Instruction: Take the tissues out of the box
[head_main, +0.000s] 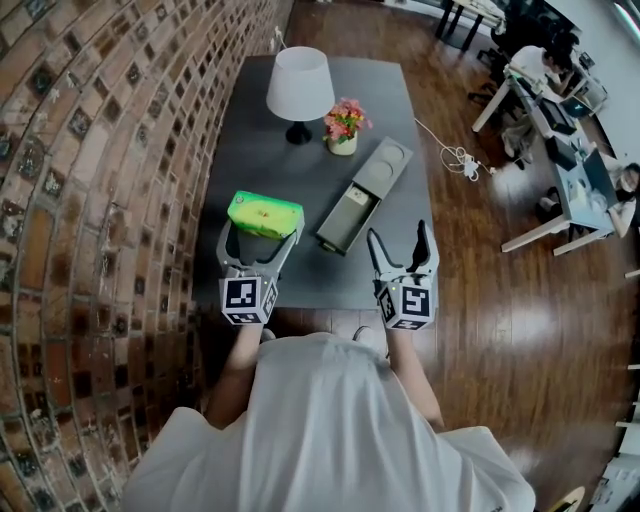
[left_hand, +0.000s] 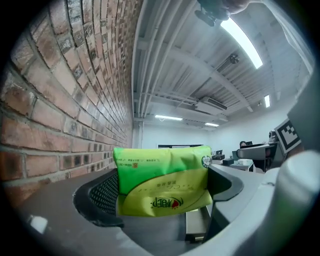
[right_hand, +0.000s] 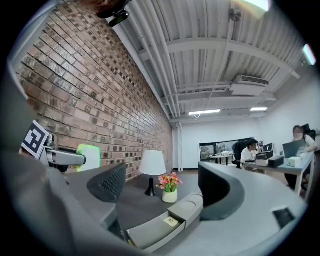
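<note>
left gripper (head_main: 262, 235): jaws about half open, pads clamped on both ends of the green tissue pack (head_main: 265, 214). pack is held just left of the grey box (head_main: 365, 192), by its open near end. right gripper (head_main: 402, 245): jaws wide apart, empty, nearer than the box. lamp (head_main: 299, 85) and flower pot (head_main: 343, 125) stand beyond the box.

Two hand-held grippers (head_main: 262, 232) (head_main: 398, 235), one green tissue pack (head_main: 265, 213), one grey box (head_main: 362, 195), one lamp (head_main: 300, 82), one flower pot (head_main: 343, 125)
</note>
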